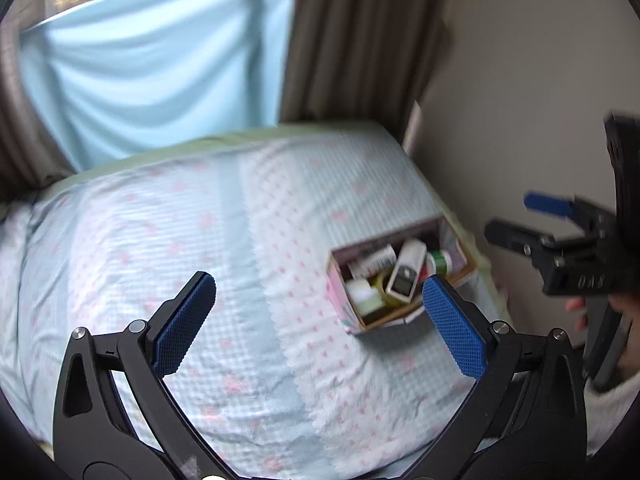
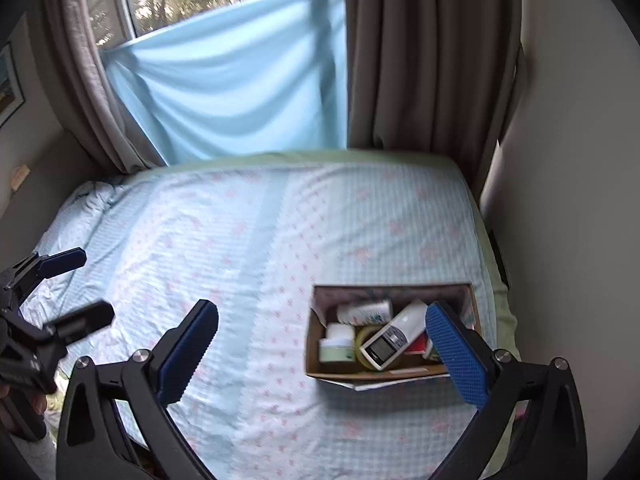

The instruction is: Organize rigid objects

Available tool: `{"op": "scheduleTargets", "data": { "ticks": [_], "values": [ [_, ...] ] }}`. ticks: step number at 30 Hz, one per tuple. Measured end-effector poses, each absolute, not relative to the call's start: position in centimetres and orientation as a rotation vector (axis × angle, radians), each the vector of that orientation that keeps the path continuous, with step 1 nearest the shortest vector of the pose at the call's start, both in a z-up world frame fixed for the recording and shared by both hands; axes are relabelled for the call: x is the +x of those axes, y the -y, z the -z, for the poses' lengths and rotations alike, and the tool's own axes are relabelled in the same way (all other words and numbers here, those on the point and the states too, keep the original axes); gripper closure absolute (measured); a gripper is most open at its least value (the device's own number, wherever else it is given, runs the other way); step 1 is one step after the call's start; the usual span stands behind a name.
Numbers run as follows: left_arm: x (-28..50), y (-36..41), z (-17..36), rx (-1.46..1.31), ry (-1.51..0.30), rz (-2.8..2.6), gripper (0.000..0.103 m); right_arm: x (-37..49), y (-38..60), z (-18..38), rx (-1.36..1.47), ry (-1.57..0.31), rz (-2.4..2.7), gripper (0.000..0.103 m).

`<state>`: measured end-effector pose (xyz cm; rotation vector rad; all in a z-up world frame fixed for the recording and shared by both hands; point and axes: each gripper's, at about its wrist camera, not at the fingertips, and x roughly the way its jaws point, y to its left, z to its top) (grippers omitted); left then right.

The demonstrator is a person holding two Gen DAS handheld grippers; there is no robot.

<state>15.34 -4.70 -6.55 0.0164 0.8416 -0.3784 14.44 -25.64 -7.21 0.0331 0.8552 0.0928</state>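
Observation:
A cardboard box (image 1: 456, 276) (image 2: 316, 368) lies on the bed near its right side, holding several rigid items: a white device with a screen (image 1: 404, 276) (image 2: 394, 338), a white printed bottle (image 2: 364, 312), a pale green jar (image 2: 338, 350), a tape roll (image 2: 366, 334) and a green-capped bottle (image 1: 440, 260). My left gripper (image 1: 320, 320) hovers open above the bed, left of the box. My right gripper (image 2: 322, 348) is open too, held above the box's near side. Nothing sits between either pair of fingers. Each gripper shows in the other's view: the right gripper (image 1: 520, 220) and the left gripper (image 2: 80, 284).
The bed (image 2: 240, 240) wears a light blue sheet with pink dots. A blue cloth (image 2: 240, 92) hangs over the window between brown curtains (image 2: 420, 52). A beige wall (image 2: 560, 200) runs close along the bed's right edge. A hand (image 1: 580, 312) holds the right gripper's handle.

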Motion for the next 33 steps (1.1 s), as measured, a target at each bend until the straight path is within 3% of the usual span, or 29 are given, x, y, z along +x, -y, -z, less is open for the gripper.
{"op": "scheduleTargets", "data": {
  "ticks": [6, 13, 33],
  "values": [
    [9.4, -0.4, 1.1, -0.006, -0.618, 0.206, 0.0, 10.1, 21.8, 2.8, 0.016, -0.72, -0.092, 0.0],
    [5.7, -2.2, 1.4, -0.023, -0.533, 0.131, 0.0, 7.2, 19.8, 1.8, -0.053, -0.634, -0.01, 0.0],
    [5.7, -0.6, 1.7, 0.026, -0.525, 0.139, 0.0, 6.7, 19.8, 1.1, -0.032, -0.605, 0.025, 0.0]
  ]
}}
